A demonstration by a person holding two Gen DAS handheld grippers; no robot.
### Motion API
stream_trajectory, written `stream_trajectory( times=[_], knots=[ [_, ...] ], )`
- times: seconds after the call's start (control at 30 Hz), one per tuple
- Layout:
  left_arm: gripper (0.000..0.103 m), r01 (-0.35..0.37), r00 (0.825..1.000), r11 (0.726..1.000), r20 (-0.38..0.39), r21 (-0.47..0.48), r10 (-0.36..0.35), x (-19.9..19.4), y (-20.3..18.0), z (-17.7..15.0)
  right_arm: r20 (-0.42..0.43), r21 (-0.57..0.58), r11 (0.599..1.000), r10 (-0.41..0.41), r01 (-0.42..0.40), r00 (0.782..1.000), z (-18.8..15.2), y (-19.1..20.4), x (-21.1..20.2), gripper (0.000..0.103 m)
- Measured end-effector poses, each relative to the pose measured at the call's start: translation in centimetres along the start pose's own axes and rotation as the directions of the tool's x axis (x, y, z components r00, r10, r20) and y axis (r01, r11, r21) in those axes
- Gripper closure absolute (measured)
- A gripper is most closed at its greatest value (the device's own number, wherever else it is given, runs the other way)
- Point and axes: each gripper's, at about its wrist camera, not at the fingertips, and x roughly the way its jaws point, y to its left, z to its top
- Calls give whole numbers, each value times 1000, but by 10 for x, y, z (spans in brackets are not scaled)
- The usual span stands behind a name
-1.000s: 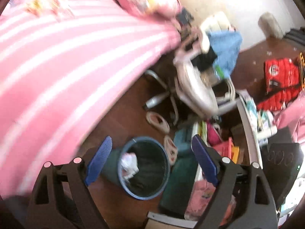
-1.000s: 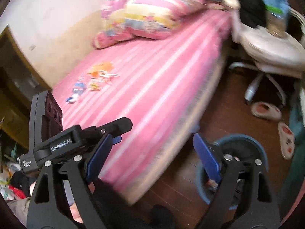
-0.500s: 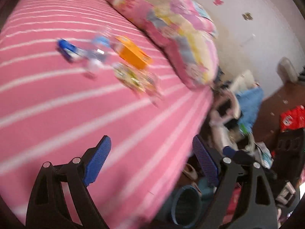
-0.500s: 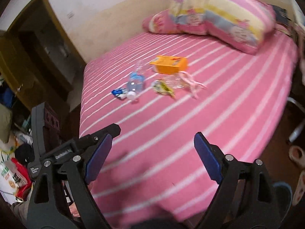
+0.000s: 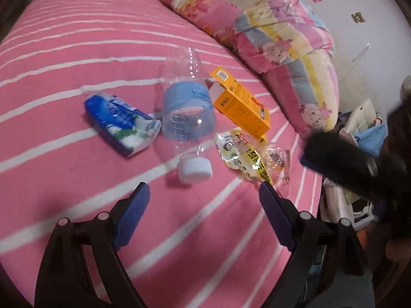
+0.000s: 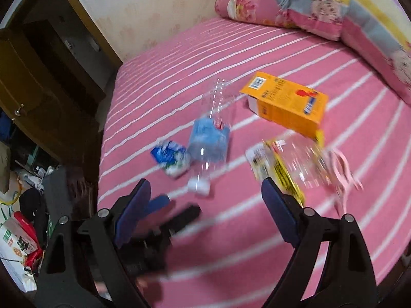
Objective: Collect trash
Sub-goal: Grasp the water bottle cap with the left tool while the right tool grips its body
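Note:
Trash lies on a pink striped bed point(image 5: 64, 51). A clear plastic bottle point(image 5: 188, 110) with a blue label and white cap lies on its side, cap toward me. Left of it is a crumpled blue-and-white packet point(image 5: 120, 123). An orange carton point(image 5: 241, 102), a yellow wrapper point(image 5: 244, 156) and clear film point(image 5: 278, 159) lie to the right. My left gripper point(image 5: 204, 192) hangs open and empty just short of the cap. My right gripper point(image 6: 205, 190) is open and empty over the bed, nearer the yellow wrapper point(image 6: 277, 169), with the bottle point(image 6: 209, 138) and carton point(image 6: 287, 105) beyond it.
Patterned pillows point(image 5: 290, 41) are piled at the head of the bed. A thin pink item point(image 6: 341, 169) lies by the wrappers. A wooden wardrobe point(image 6: 33, 82) and floor clutter point(image 6: 18, 233) flank the bed's far side. A cluttered chair area point(image 5: 359, 128) shows at the bed's edge.
Both views have swung from the floor, the blue bin and the chair onto the bed. The trash pile has come much closer to both open grippers.

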Motion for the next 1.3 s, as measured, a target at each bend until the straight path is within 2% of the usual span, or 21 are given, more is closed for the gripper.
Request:
stream_trajectory(
  times=[0.07, 0.2, 0.27, 0.3, 0.33, 0.37, 0.4, 0.5, 0.7, 0.93, 1.1, 1.3],
  knots=[
    [21, 0, 1000, 1000, -20, 4, 0, 13, 2, 7, -31, -5, 1000, -16, 15, 999, 19, 1, 26, 16],
    [39, -7, 997, 1000, -73, 15, 8, 37, 5, 13, -111, -7, 999, -32, 31, 993, 46, 1, 75, 16],
    [45, -1, 997, 1000, -82, 9, 1, 45, 10, 17, -152, -23, 999, -47, 43, 987, 57, 3, 99, 16],
    [57, -3, 997, 1000, -80, 6, 3, 48, 12, 19, -168, -19, 999, -47, 44, 985, 59, 1, 107, 18],
    [69, -4, 996, 1000, -85, 6, 4, 50, 14, 20, -191, -5, 999, -40, 40, 981, 63, -2, 118, 35],
    [70, -3, 996, 1000, -91, -3, 3, 52, 17, 21, -231, 17, 999, -23, 27, 973, 65, -6, 130, 41],
    [72, 4, 996, 1000, -88, -19, -6, 53, 20, 20, -247, 47, 999, -4, 16, 969, 64, -10, 134, 41],
    [72, 6, 997, 1000, -73, -17, -7, 49, 21, 18, -239, 112, 994, 47, -20, 970, 64, -21, 134, 43],
    [72, 48, 998, 998, -33, 37, -47, 23, 0, 3, -149, 158, 985, 88, -64, 985, 49, -28, 92, 43],
    [72, 92, 996, 987, 3, 129, -93, -28, -35, -29, -35, 176, 980, 105, -97, 994, 18, -20, 18, 43],
    [72, 112, 992, 970, 25, 218, -120, -67, -69, -66, 45, 175, 980, 92, -99, 995, -11, -12, -44, 43],
    [72, 130, 990, 949, 18, 286, -141, -104, -115, -126, 103, 178, 979, 80, -98, 991, -66, -13, -118, 43]
  ],
)
